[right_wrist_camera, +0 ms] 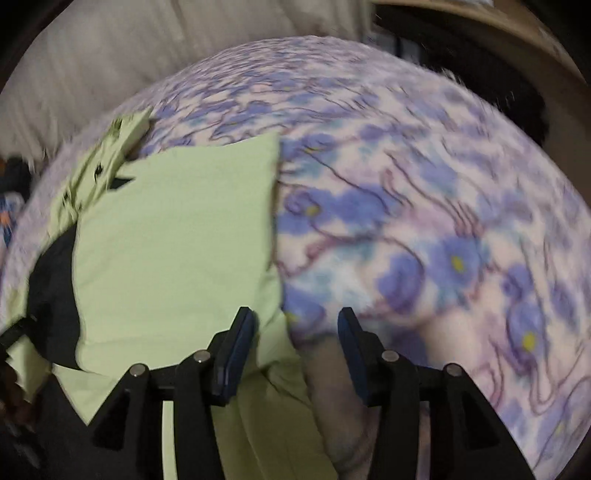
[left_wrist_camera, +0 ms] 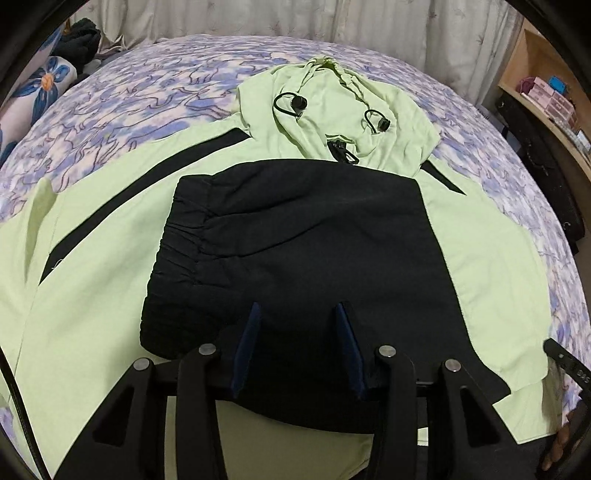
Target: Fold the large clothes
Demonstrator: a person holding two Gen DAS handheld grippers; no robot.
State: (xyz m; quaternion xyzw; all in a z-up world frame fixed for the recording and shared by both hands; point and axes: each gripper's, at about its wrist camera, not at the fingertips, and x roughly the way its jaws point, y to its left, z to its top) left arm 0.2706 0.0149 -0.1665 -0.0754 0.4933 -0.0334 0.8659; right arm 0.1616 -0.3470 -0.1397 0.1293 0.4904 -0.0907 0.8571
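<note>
A pale green hooded jacket (left_wrist_camera: 110,258) lies spread on the flowered bed sheet (left_wrist_camera: 147,85), with its hood (left_wrist_camera: 332,107) at the far end. A black part of it (left_wrist_camera: 295,240), with a gathered elastic edge, is folded over the middle. My left gripper (left_wrist_camera: 297,308) hovers low over this black fold, jaws apart and pinching nothing. In the blurred right wrist view, my right gripper (right_wrist_camera: 295,312) stands open over the right edge of the jacket (right_wrist_camera: 177,240), where green cloth meets the sheet (right_wrist_camera: 424,221). Nothing is held between its fingers.
Pale curtains (left_wrist_camera: 258,18) hang behind the bed. A wooden shelf (left_wrist_camera: 546,92) with small boxes and a dark bag (left_wrist_camera: 543,166) stand to the right. A pillow with a blue flower (left_wrist_camera: 44,85) lies at the far left. A hand (left_wrist_camera: 561,439) shows at the lower right.
</note>
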